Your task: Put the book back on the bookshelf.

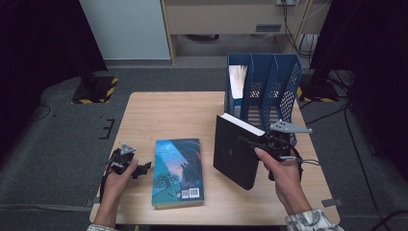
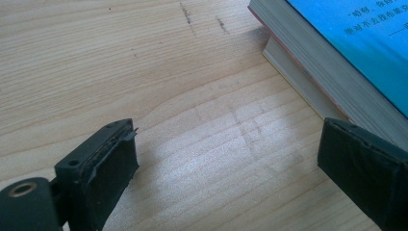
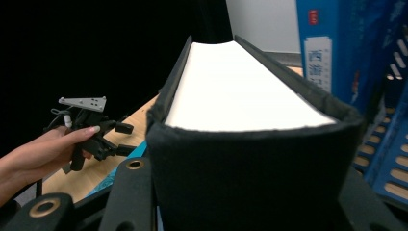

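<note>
We pinch the black book (image 1: 235, 151) upright at frame centre-right in our right claw (image 1: 250, 142); our left claw (image 1: 139, 168), lower left, rests spread beside the blue book (image 1: 178, 171).

We read little: white Chinese print on blue book (image 2: 356, 43) cover, barcode (image 1: 188, 193) there; Chinese label (image 3: 317, 60) on blue binder, illegible.

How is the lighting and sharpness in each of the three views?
High view: dim, dark surroundings, soft detail on the black hardcover book. Left gripper view: bright, sharp wood grain on the pale wooden table. Right gripper view: the book's white page edge glares, background black.
</note>
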